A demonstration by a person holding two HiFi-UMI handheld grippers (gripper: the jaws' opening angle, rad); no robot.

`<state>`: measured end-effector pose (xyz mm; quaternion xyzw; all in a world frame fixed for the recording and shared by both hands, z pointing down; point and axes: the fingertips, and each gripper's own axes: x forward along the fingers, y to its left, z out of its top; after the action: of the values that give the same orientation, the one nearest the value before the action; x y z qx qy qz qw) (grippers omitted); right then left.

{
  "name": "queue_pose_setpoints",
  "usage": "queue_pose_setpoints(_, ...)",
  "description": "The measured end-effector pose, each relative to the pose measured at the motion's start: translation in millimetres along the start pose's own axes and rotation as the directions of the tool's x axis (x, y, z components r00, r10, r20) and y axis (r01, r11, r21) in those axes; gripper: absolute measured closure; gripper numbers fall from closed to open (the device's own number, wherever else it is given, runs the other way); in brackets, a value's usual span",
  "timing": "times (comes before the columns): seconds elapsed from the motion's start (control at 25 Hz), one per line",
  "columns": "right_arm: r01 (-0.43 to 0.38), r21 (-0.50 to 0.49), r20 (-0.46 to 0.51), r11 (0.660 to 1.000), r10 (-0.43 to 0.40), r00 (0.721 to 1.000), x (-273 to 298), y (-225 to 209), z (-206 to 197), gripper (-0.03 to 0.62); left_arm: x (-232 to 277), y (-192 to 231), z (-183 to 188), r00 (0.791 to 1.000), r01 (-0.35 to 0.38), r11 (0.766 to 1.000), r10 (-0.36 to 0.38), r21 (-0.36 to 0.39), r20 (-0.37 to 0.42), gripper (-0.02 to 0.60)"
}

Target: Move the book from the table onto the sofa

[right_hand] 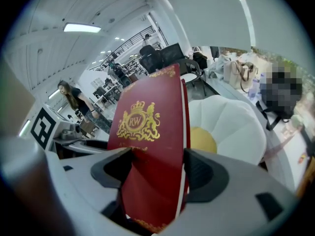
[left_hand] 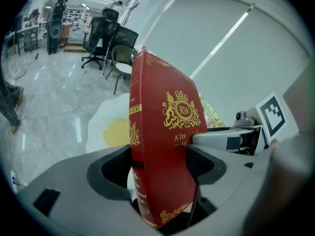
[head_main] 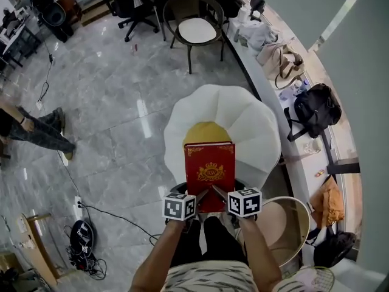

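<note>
A red book (head_main: 209,172) with a gold crest on its cover was held near the middle of the head view, over the front of a white flower-shaped sofa (head_main: 243,120) with a yellow centre. The left gripper (head_main: 203,194) and the right gripper (head_main: 217,192) each clamped its near edge, jaws closed tight on the cover. Grey marble floor (head_main: 109,102) spread towards 10 o'clock. A chair (head_main: 194,26) stood at 12 o'clock, and a black bag (head_main: 316,108) lay at 2 o'clock.

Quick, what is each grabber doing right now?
Left hand-held gripper: closed, holding the red book.
Right hand-held gripper: closed, holding the same red book.
</note>
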<state>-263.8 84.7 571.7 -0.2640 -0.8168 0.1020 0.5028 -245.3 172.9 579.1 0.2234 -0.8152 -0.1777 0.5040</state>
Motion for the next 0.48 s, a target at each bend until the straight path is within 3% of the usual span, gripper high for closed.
queue_pose_setpoints(0.48,0.0,0.034,-0.077,0.999,0.003,0.997,46,-45,-44,0.252,62,23,-40,0.998,0.006,0.999,-0.008,-0.041,-0.061,0.233)
